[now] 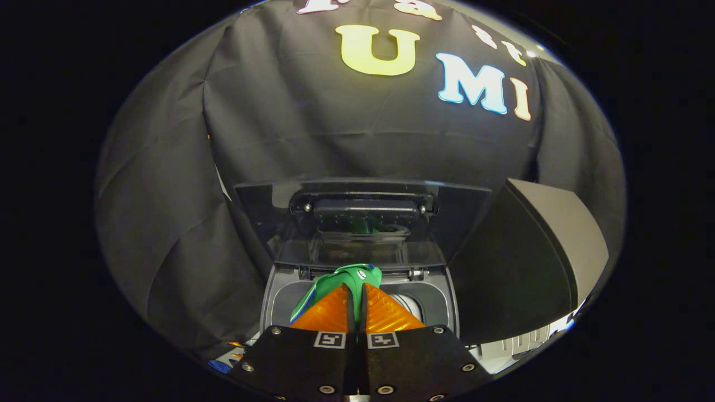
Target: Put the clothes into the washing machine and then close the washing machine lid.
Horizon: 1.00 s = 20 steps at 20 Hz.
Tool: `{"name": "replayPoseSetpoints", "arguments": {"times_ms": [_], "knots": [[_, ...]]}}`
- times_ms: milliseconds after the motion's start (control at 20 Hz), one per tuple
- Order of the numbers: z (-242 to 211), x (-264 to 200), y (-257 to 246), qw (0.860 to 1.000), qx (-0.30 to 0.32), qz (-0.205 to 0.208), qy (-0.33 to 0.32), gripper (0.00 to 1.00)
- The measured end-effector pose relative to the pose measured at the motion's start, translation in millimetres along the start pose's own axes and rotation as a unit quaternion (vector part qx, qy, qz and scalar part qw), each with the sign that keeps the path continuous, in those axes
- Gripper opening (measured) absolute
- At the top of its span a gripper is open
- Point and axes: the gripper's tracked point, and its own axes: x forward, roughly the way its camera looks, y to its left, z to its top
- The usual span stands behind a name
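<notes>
Your gripper (357, 293) has its two fingers (329, 312) pressed close together, pinching a green garment (349, 277) between them. The cloth bunches up out of the narrow gap at the fingertips and drapes down over the outer face of the left finger, where a thin blue edge of the fabric shows. A small pale patch sits on the cloth just beyond the tips.

Directly beneath and ahead of your fingers lies the washing machine (441, 304), its grey top frame surrounding the open mouth. The garment hangs over this opening, nearer its rear edge. Beside the right finger, a pale curved part of the drum (408, 304) is visible inside the mouth.

Beyond the fingertips the lid (363, 215) stands raised, hinged at the back of the opening and leaning away from you; its dark translucent panel carries a black fitting at its centre. To the right of the fingers, past the machine's frame, rises a dark slanted panel (536, 245) with a lighter edge.
</notes>
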Motion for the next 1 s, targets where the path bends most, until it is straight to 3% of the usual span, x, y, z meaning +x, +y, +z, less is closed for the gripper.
{"name": "replayPoseSetpoints", "arguments": {"times_ms": [1000], "knots": [[-109, 74, -14, 0.994, -0.005, 0.023, 0.111, 0.00]]}}
